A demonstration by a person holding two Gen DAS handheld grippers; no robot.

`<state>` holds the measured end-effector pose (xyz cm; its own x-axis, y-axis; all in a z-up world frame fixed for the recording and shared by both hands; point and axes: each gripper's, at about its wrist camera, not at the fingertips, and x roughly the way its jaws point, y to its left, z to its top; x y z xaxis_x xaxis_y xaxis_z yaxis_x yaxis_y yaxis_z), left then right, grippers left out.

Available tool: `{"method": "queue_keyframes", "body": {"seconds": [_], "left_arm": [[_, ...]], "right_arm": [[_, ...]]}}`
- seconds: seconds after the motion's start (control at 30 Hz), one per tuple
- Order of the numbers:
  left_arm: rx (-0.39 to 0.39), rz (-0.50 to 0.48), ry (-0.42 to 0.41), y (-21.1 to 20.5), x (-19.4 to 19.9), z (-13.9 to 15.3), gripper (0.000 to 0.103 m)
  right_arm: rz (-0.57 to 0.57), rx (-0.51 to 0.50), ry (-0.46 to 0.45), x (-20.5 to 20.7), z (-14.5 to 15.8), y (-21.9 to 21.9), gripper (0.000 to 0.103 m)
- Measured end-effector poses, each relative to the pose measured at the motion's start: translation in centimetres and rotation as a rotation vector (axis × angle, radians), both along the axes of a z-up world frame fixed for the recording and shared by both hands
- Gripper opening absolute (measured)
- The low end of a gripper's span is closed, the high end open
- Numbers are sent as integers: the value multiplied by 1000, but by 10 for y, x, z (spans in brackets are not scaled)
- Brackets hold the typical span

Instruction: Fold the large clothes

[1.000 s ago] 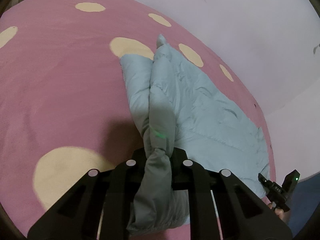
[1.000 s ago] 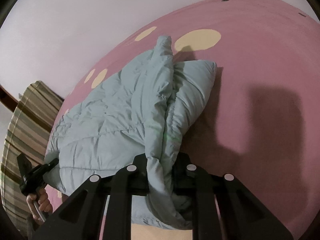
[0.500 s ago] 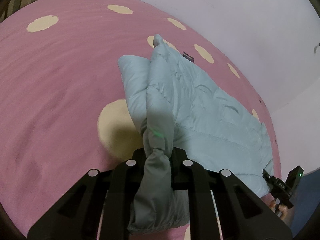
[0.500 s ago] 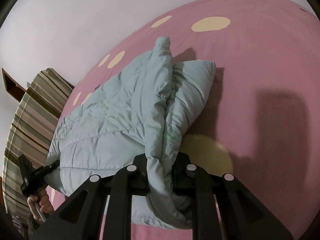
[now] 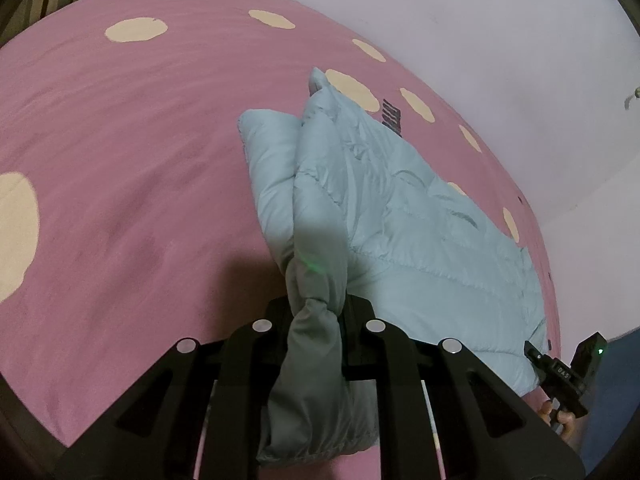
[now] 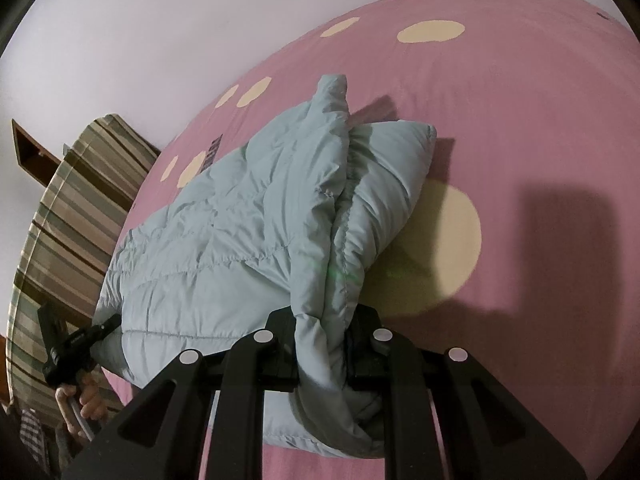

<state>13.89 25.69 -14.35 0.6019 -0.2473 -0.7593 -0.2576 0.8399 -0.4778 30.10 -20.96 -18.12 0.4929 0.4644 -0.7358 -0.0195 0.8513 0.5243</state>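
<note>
A pale blue-green quilted puffer jacket (image 5: 400,216) hangs stretched between both grippers above a pink bed cover. My left gripper (image 5: 316,312) is shut on a bunched corner of the jacket. My right gripper (image 6: 322,324) is shut on the opposite bunched corner of the jacket (image 6: 224,240). A folded sleeve part (image 5: 272,160) hangs at the far side. The right gripper shows in the left wrist view (image 5: 560,372), and the left gripper shows in the right wrist view (image 6: 76,344). The fingertips are hidden in fabric.
The pink bed cover (image 5: 120,160) with cream dots (image 6: 448,240) spreads below. A white wall (image 5: 480,20) stands behind. A striped pillow or headboard cover (image 6: 72,208) lies at the bed's end. A small dark label (image 5: 391,114) lies on the cover.
Both grippers have carried the jacket along the bed; the cream dots below have shifted. The grips and the jacket's shape have not changed.
</note>
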Motion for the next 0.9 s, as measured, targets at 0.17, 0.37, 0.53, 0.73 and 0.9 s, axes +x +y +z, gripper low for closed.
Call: {"method": "queue_keyframes", "body": {"seconds": [0.17, 0.37, 0.53, 0.73, 0.9], "left_arm": [[-11, -1, 9, 1, 9, -9, 14], [8, -7, 25, 0, 30, -15, 25], [43, 10, 47, 7, 35, -17, 49], [-15, 10, 71, 26, 45, -25, 62], [-10, -23, 71, 32, 61, -26, 66]], "right_arm": [[16, -5, 4, -6, -5, 2, 16], [9, -11, 7, -4, -8, 3, 22], [-13, -47, 8, -8, -5, -1, 33], [-45, -77, 0, -13, 3, -16, 41], [-75, -131, -28, -16, 16, -27, 41]]}}
